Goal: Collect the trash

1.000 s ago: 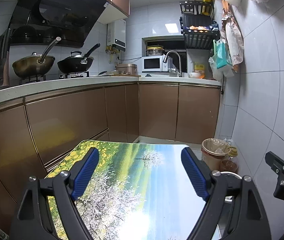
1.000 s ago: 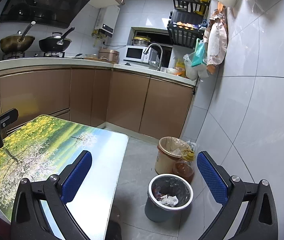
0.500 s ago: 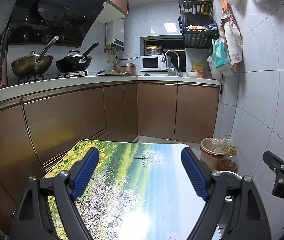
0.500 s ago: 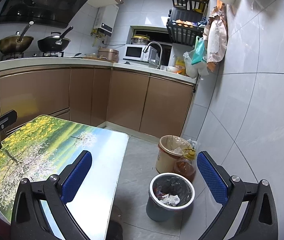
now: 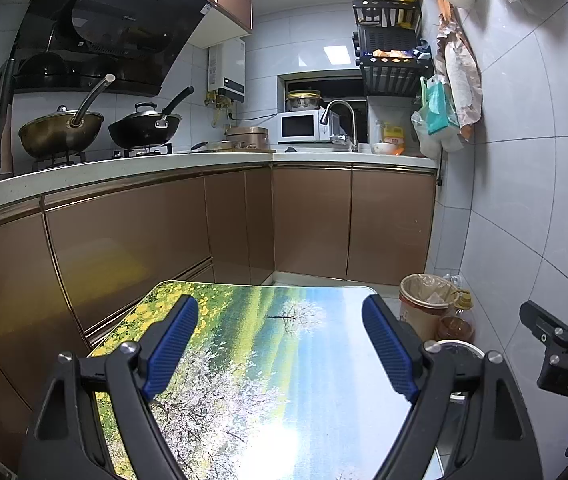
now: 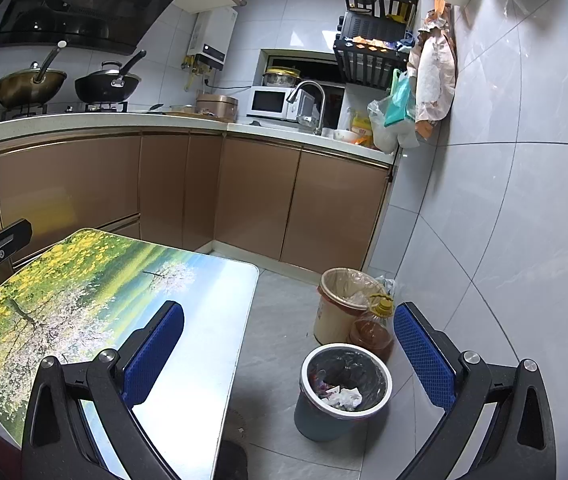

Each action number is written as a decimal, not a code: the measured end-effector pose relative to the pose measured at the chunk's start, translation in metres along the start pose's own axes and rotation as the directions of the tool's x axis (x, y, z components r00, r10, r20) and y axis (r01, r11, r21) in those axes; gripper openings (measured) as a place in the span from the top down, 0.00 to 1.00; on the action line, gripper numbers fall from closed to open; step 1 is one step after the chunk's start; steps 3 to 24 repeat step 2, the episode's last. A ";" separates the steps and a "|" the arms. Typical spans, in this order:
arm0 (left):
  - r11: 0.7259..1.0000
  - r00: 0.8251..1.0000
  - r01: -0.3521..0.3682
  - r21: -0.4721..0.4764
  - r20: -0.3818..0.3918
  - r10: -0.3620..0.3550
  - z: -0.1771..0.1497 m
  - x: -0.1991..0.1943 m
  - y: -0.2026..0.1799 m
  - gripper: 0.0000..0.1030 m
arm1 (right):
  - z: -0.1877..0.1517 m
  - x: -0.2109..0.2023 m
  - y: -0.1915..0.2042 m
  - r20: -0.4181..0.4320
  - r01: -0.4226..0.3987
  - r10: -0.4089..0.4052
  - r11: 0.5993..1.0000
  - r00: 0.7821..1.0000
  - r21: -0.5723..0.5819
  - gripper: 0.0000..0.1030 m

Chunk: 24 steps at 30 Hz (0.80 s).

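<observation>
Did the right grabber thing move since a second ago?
Yes, a little. In the right wrist view the grey trash bin and the cream bin sit slightly higher and further right than before, so the right gripper drifted slightly left and tilted downward.

A home kitchen, probably: woks (image 5: pixel 60 134) on a stove, microwave (image 5: pixel 304 126), sink faucet (image 5: pixel 342 116).

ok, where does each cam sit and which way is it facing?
Left wrist: on the left claw, above the landscape-print table, facing the cabinets; the right claw's edge shows at right.
Right wrist: on the right claw, off the table's right edge, facing down toward the grey trash bin; the left claw's edge shows at left.
Shared: the table, counter, microwave, tan bin.
</observation>
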<state>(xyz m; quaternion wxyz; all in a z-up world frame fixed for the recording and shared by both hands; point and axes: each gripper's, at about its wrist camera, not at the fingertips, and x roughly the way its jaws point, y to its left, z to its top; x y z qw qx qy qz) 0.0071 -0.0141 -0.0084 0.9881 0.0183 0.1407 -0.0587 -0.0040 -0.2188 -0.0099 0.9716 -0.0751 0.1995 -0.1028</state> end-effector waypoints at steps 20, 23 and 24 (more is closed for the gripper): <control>1.000 1.000 0.004 0.000 -0.001 -0.004 -0.001 0.000 0.001 0.19 | 0.000 0.000 0.000 0.000 -0.001 0.001 1.000 1.000 0.001 0.00; 1.000 1.000 0.004 0.000 -0.001 -0.004 -0.001 0.000 0.001 0.19 | 0.000 0.000 0.000 0.000 -0.001 0.001 1.000 1.000 0.001 0.00; 1.000 1.000 0.004 0.000 -0.001 -0.004 -0.001 0.000 0.001 0.19 | 0.000 0.000 0.000 0.000 -0.001 0.001 1.000 1.000 0.001 0.00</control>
